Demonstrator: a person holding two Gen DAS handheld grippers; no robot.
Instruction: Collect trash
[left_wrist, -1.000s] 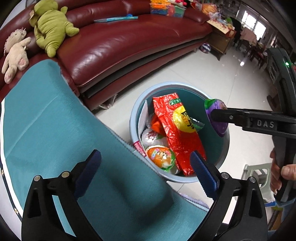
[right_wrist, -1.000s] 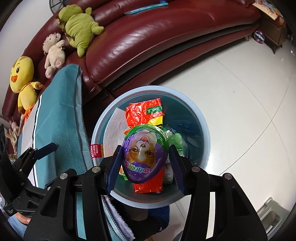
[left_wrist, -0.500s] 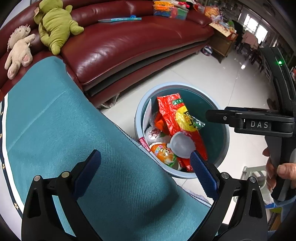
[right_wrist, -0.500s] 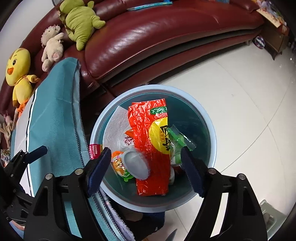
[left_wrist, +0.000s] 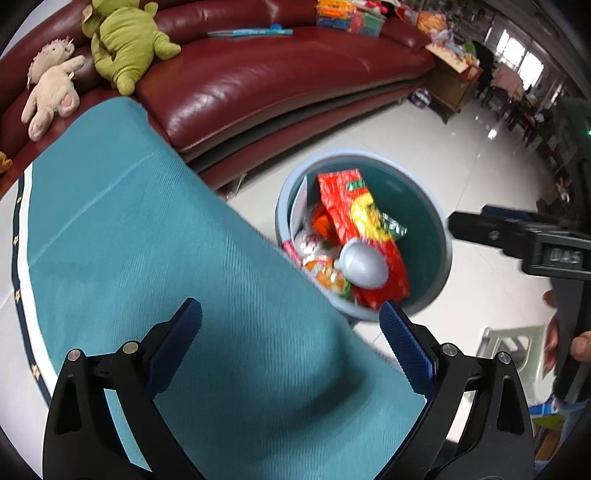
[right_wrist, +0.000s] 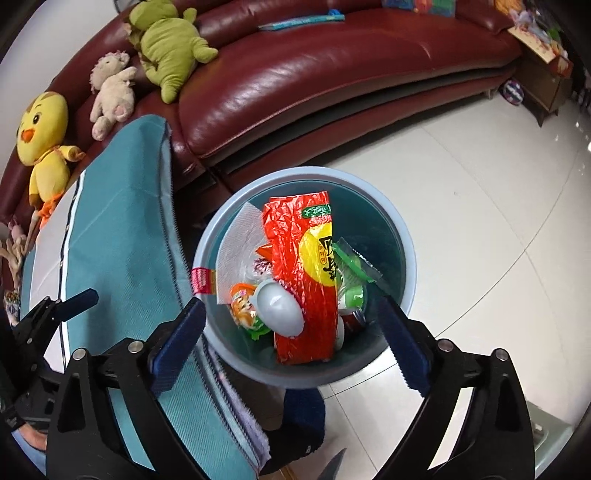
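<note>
Right wrist view, left to right: my left claw (right_wrist: 79, 299) hangs over the teal cloth (right_wrist: 122, 236), spread wide with nothing in it. Just beside the cloth's edge stands the blue bin (right_wrist: 406, 258) on the white floor. Inside it, the pale egg-shaped shell (right_wrist: 279, 308) lies on the red wrapper (right_wrist: 299, 258). My right claw (right_wrist: 291, 332) hovers above the bin; its jaws have just been opening and now stand wide, nothing between them.

bin (left_wrist: 441, 236) | near rim hidden by cloth (left_wrist: 184, 258) | wrappers blurred
</note>
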